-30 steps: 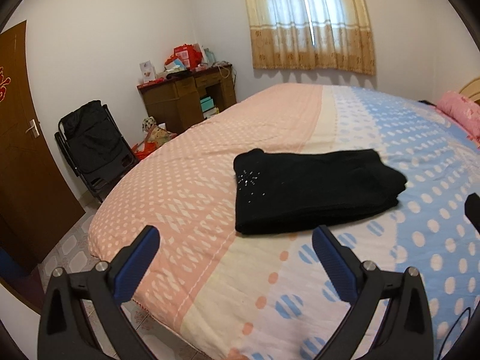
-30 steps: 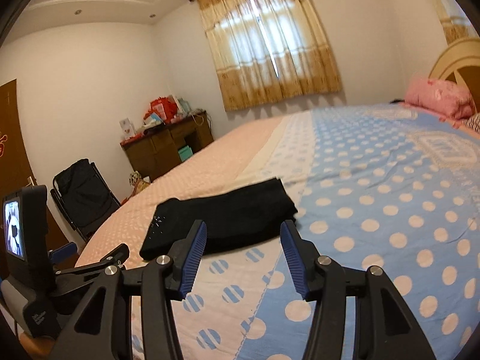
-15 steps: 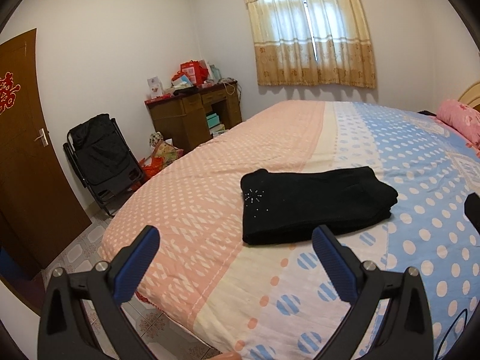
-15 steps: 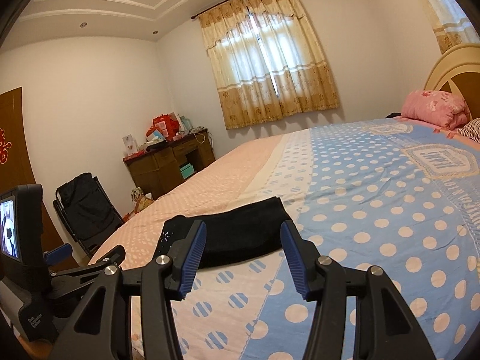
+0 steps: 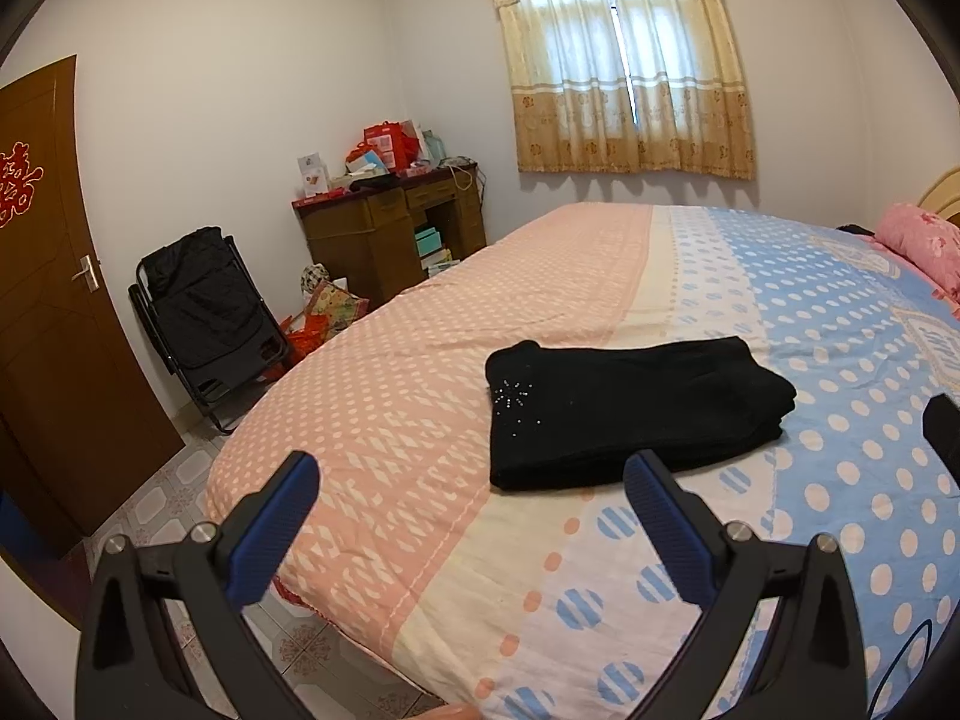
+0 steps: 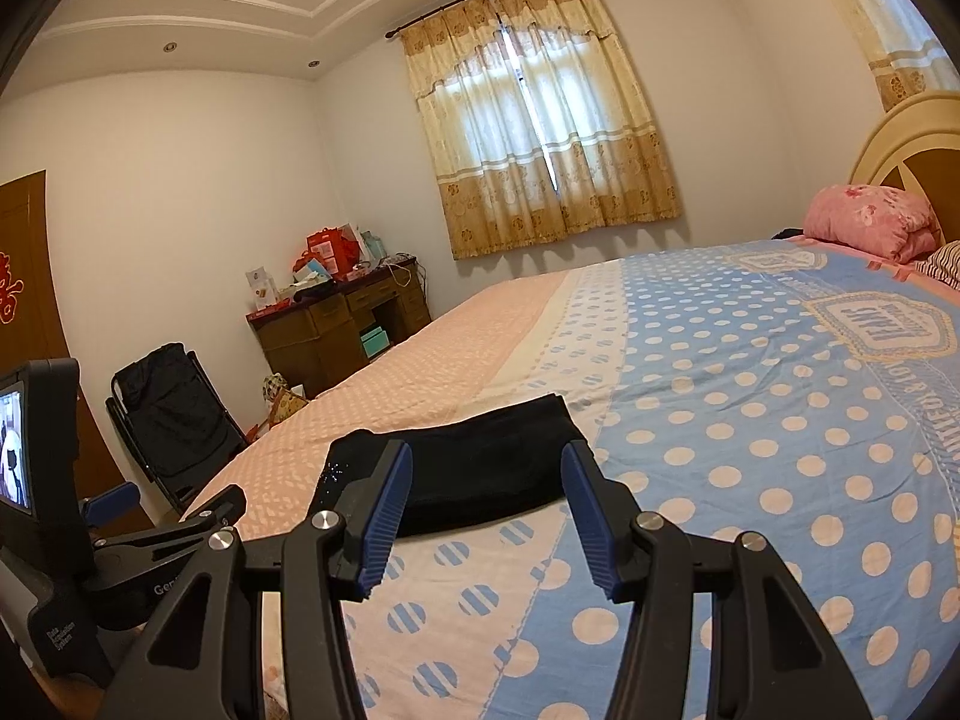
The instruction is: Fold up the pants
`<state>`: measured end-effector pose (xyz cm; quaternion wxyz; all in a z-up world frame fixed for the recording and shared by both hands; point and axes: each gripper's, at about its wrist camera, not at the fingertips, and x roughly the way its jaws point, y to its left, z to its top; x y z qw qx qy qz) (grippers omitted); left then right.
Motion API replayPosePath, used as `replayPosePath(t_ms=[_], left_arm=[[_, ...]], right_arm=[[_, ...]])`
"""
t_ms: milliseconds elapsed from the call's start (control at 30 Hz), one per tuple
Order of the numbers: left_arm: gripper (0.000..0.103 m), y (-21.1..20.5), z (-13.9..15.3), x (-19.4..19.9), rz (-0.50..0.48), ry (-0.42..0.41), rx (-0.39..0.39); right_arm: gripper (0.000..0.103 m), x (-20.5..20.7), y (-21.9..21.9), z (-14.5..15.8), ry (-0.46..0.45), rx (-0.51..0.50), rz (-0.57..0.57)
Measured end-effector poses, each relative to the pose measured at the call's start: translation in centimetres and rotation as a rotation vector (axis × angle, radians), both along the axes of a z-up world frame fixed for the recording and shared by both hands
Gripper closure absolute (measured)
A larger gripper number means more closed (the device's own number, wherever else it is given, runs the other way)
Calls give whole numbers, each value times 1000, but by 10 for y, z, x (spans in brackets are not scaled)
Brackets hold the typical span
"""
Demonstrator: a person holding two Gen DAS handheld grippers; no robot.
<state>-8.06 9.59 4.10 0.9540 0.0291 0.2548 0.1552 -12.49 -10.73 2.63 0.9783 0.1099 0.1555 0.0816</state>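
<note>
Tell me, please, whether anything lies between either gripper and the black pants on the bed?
Nothing visible does. Only bare bedspread separates the open left gripper and open right gripper from the folded black pants.

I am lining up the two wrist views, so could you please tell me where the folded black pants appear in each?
Left wrist view: the folded black pants lie right of centre on the bed, just beyond the right finger of the open left claw.
Right wrist view: the pants sit low at centre, between the fingers of the open right claw.
Shared landmark: the curtained window.
</note>
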Motion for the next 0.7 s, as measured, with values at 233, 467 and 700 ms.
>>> replayPosePath(t_ms=[233,467,700], left_arm=[[0,0,0,0,-1,-1,1],[0,0,0,0,1,1,0],[0,1,1,0,-1,5,-2]], right_arm=[[49,0,-1,1,-4,2,-5],[49,-1,-2,1,-2,1,-5],[49,-2,-4,0,2,4,-6]])
